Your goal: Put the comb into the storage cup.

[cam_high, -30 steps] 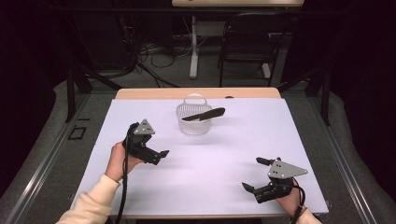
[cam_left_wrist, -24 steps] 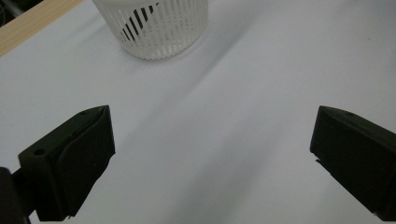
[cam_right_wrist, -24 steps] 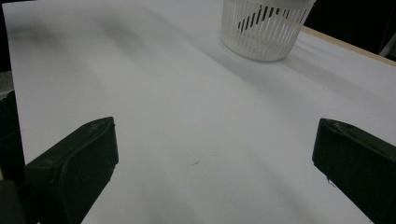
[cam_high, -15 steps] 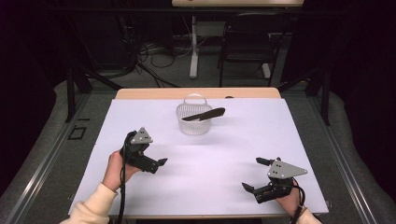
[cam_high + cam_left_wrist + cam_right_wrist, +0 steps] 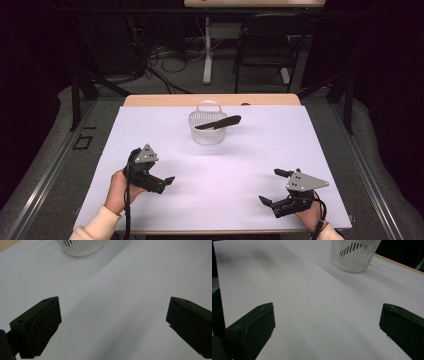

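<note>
The left claw (image 5: 167, 181) and the right claw (image 5: 270, 187) rest low on the white surface (image 5: 240, 165), both spread wide and holding nothing. Farther off, toward 12 o'clock, a dark knife (image 5: 218, 123) lies across the white basket (image 5: 207, 134), its long axis running from 9 to 3 o'clock. Behind is a dark room with a chair (image 5: 265, 45).

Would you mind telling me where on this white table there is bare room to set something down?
The widest bare patch on the white table sheet lies between the left gripper, the right gripper and the white slotted plastic basket. Both flanks of the basket are bare too. The only occupied spot is the basket, with a black knife resting across its rim.
</note>
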The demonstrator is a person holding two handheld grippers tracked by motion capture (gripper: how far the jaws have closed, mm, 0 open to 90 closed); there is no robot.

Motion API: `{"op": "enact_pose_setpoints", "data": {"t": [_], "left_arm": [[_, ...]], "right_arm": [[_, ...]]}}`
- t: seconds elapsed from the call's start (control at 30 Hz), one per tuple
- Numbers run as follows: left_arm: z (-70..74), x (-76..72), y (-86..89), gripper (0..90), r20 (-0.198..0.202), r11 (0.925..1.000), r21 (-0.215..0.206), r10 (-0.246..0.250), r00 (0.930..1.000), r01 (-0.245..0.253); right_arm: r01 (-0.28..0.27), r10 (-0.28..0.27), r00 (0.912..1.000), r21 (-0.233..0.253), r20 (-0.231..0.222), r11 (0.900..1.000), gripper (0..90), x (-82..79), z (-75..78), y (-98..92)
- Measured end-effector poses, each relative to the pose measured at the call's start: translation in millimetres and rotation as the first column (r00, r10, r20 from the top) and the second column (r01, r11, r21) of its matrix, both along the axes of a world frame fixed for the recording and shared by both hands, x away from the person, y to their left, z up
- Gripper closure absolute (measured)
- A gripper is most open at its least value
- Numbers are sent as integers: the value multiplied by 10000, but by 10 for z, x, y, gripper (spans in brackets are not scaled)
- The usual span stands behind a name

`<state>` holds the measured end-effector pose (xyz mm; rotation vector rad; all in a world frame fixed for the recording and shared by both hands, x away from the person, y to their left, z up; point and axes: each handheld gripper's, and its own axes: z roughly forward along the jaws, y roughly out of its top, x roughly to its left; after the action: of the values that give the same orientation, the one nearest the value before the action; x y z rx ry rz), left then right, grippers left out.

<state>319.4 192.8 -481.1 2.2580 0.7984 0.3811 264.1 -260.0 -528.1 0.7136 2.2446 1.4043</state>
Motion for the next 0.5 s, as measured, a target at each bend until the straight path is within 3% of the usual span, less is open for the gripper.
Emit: {"op": "enact_pose_setpoints", "data": {"t": [0.5], "left_arm": [[-125, -157, 125, 0, -39, 9992, -148, 374, 9993, -375]], "right_arm": [[-6, 6, 10000, -4, -40, 10000, 0, 2, -2, 3]]}}
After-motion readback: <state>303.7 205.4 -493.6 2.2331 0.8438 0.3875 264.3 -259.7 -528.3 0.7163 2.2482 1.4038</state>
